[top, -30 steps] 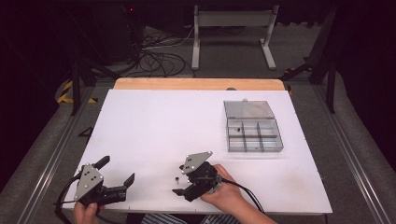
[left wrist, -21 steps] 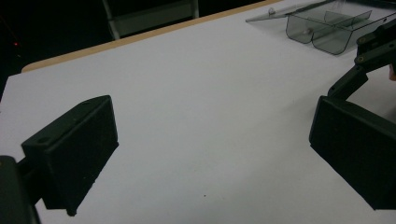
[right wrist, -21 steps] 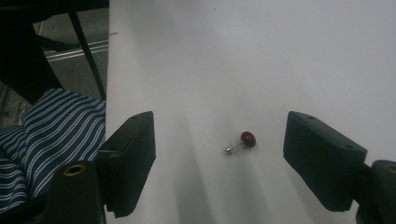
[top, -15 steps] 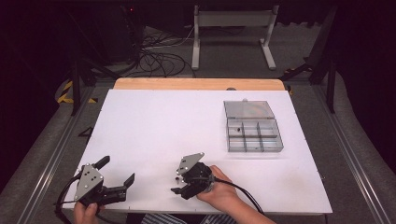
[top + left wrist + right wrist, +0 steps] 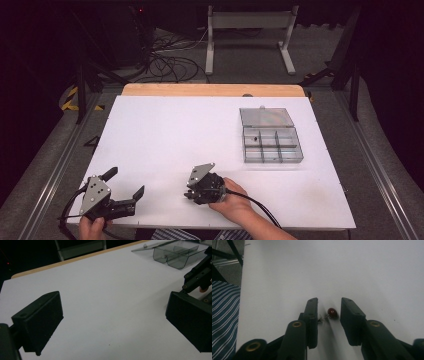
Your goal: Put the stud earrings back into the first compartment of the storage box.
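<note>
A small dark-red bead (image 5: 332, 312) with a thin wire lead lies on the white table (image 5: 200, 130). My right gripper (image 5: 329, 301) is lowered over it near the front edge (image 5: 190, 194). Its jaws have just been closing and stand one on each side of the bead. The bead is close to the right-hand pad, and the lead reaches toward the other pad. A gap still shows, so no grip is seen. My left gripper (image 5: 125, 182) rests at the front left, wide open with nothing between its fingers (image 5: 40, 320).
A clear plastic compartment box (image 5: 272, 145) with its lid folded back sits at the right of the table, with a small dark item in one cell. It also appears far off in the left gripper view (image 5: 175, 258). A striped garment (image 5: 224, 315) lies below the table's near edge.
The right gripper has sunk toward the table and shifted slightly to the left, its jaws now narrower. The left gripper has stayed where it was.
</note>
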The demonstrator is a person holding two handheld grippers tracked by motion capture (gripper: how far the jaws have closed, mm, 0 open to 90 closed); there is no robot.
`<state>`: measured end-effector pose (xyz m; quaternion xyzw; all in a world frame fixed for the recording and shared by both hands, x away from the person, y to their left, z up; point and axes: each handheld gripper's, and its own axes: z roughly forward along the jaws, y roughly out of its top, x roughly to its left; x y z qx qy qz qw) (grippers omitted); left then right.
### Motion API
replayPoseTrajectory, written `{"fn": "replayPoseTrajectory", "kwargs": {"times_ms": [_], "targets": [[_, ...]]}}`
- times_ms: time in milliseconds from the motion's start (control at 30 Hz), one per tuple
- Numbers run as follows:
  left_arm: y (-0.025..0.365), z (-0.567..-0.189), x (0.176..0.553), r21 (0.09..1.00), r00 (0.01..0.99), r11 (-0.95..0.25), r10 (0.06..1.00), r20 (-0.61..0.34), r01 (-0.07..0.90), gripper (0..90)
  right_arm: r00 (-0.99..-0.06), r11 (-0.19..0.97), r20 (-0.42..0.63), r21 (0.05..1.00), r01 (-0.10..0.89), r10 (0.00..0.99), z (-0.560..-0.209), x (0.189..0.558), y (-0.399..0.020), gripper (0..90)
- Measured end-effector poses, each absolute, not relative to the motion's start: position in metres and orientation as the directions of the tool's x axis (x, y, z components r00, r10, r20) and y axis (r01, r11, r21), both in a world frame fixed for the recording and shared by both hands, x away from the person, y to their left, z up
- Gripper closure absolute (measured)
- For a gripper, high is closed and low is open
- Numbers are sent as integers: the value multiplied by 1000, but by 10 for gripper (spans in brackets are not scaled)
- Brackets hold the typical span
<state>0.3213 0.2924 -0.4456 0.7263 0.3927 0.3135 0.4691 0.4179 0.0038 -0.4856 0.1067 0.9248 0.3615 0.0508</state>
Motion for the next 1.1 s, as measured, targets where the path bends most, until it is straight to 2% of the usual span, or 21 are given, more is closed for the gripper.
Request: {"fn": "replayPoseTrajectory", "kwargs": {"times_ms": [133, 167, 433, 1100], "targets": [[292, -446, 321, 927, 495, -252, 864, 87, 277, 17, -971, 719, -14, 675, 167, 239, -485, 418, 4, 768], [292, -446, 321, 928, 495, -251, 864, 87, 276, 17, -971, 719, -13, 674, 169, 240, -485, 418, 5, 817], [293, -446, 321, 928, 494, -249, 865, 86, 276, 17, -970, 709, -23, 687, 159, 240, -477, 416, 1, 817], [293, -446, 321, 927, 494, -254, 865, 90, 276, 17, -959, 669, -60, 729, 147, 276, -429, 415, -24, 815]]}}
